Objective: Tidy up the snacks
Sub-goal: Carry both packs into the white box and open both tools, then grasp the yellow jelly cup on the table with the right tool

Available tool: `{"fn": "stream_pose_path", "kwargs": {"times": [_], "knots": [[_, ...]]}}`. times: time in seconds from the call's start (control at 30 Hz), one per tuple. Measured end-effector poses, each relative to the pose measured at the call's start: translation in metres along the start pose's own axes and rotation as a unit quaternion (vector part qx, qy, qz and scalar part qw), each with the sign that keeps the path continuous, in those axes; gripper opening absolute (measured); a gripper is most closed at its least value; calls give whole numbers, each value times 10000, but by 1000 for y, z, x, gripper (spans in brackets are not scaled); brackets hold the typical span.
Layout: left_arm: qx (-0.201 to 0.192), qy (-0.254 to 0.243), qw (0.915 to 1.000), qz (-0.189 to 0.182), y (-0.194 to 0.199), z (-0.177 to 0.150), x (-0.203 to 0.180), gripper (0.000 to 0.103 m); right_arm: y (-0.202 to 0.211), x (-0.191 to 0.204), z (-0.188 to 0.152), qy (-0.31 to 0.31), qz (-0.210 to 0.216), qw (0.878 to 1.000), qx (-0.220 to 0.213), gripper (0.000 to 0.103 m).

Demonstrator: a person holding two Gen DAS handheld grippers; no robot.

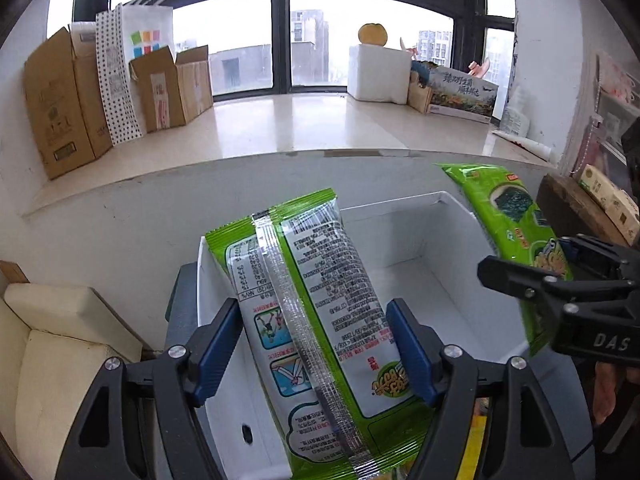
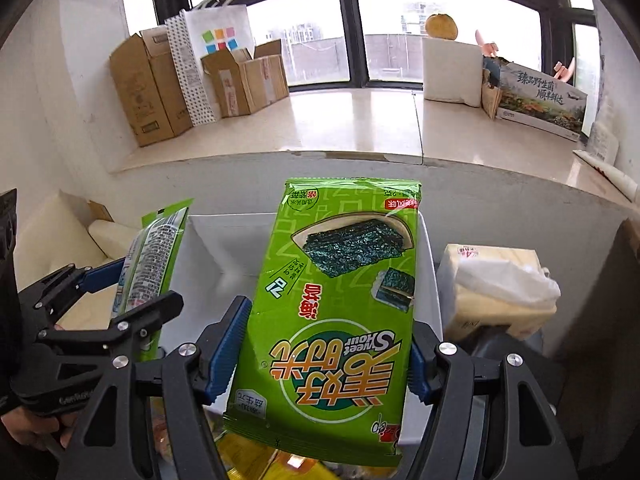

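The left tool [image 1: 316,352] is clamped across the width of a green seaweed pack [image 1: 316,320], back side up with its seam and print showing. The blue pads [image 1: 412,354] press on the two long edges, so the flat pouch stays stiff and points forward, out over the open white bin [image 1: 420,240]. The pack hangs above the bin's left half, apparently lifted clear of the floor of the bin, though whether its far end touches the back wall is hard to tell.

The right tool [image 2: 324,356] is closed on a second pack [image 2: 340,300] in the same way, edge to edge, this one face up with the seaweed picture toward the camera. It hangs over the right side of the same bin. From the left wrist view, the right tool [image 1: 560,284] and its pack [image 1: 516,240] sit near the bin's right wall, well apart from the first pack.

Holding both pouches lengthwise and side by side looks meant to drop them into the bin as a neat pair. One faces up and the other down, so they would not match unless one is turned. More snack wrappers [image 2: 256,460], yellow ones, show below the tools, likely awaiting sorting. A tissue pack [image 2: 496,292] stands just beside the bin on the right.
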State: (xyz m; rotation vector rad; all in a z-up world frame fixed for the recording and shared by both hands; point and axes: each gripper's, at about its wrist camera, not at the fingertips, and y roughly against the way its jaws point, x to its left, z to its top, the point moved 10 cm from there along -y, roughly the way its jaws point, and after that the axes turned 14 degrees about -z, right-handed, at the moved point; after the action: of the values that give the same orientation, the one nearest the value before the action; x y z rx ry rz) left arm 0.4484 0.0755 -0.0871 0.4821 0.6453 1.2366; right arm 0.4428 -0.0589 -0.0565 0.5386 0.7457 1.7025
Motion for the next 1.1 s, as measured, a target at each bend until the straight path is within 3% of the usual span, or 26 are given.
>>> {"fn": "stream_pose_path", "kwargs": {"times": [0.03, 0.1, 0.23, 0.5, 0.6, 0.8, 1.1], "knots": [[46, -10, 10000, -21, -5, 0, 2, 83, -5, -1, 1, -7, 15, 10000, 31, 79], [135, -24, 9999, -29, -12, 0, 5, 103, -10, -4, 1, -31, -50, 9999, 149, 91], [207, -17, 9998, 30, -12, -6, 10, 103, -11, -11, 2, -268, -17, 9995, 139, 103], [120, -90, 9998, 104, 7, -20, 6, 103, 1, -7, -7, -326, 72, 9994, 95, 103], [24, -65, 10000, -45, 25, -31, -2, 103, 17, -7, -17, -401, 197, 9990, 11, 103], [-78, -378, 9992, -45, 74, -75, -27, 103, 57, 8, -65, -181, 452, 9988, -75, 103], [-145, 105, 9998, -21, 144, -177, -29, 103, 113, 52, -179, 163, 734, 9971, 63, 103]]}}
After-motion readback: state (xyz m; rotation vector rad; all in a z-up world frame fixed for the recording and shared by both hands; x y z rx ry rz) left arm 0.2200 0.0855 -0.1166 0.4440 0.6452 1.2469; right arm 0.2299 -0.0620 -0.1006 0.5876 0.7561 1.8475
